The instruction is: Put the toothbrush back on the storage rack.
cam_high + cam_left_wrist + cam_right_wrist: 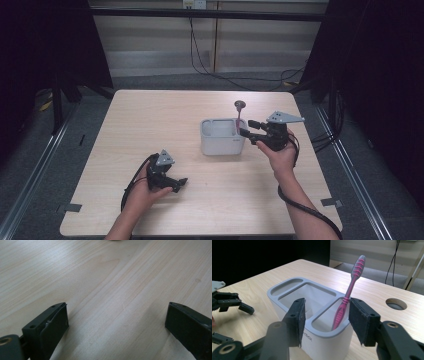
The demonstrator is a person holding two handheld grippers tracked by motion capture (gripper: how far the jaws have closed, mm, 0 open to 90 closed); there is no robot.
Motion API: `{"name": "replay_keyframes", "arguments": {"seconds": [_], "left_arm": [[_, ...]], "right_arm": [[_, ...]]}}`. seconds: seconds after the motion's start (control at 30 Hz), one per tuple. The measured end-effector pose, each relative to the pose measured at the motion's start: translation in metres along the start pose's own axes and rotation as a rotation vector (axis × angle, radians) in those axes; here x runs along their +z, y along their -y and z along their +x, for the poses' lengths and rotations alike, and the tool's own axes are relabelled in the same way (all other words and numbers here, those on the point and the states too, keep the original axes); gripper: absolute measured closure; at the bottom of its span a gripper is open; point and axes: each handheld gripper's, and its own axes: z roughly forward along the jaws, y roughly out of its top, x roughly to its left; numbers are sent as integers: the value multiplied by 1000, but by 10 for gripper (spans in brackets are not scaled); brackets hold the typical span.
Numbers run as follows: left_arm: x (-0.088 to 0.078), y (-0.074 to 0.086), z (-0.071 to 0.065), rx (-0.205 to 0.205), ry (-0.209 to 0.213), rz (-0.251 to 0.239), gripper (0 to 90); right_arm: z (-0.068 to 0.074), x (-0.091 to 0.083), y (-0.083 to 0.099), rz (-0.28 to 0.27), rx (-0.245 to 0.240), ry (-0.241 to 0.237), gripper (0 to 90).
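A pink and grey toothbrush stands tilted in the narrow end slot of a white holder with a grey rim. In the high view the toothbrush leans out of the holder at the table's middle right. My right gripper is open, its jaws on either side of that slot; the brush handle stands just inside the right pad, untouched as far as I can tell. From above, the right gripper sits at the holder's right end. My left gripper rests open near the front left, with bare wood between its jaws.
A round hole is cut in the wooden tabletop just beyond the holder. Cables trail from both grippers toward the front edge. Dark curtains stand at both sides, and metal rails run along the floor beside the table.
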Motion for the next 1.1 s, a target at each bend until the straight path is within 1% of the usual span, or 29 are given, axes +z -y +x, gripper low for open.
{"name": "replay_keyframes", "arguments": {"seconds": [0.13, 0.23, 0.4, 0.47, 0.73, 0.77, 0.97, 1.1], "left_arm": [[0, 0, 0, -2, 1, -2, 43], [0, 0, 0, -2, 1, -2, 43], [0, 0, 0, 1, 0, 1, 43], [0, 0, 0, -2, 0, -1, 43], [0, 0, 0, -4, -2, -1, 44], [-1, 0, 0, 1, -2, 5, 44], [-1, 0, 0, 2, -4, 5, 44], [-1, 0, 0, 3, -6, 5, 44]], "right_arm": [[1, 0, -1, 15, -1, 6, 398], [2, -1, -2, 22, -9, 5, 373], [3, -1, -3, 67, -25, 5, 313], [4, -2, -3, 72, -27, 8, 292], [3, -6, -5, 88, -32, 2, 250], [4, -6, -6, 88, -33, 2, 246], [5, -10, -6, 100, -45, -12, 228], [6, -14, -6, 112, -54, -12, 214]]}}
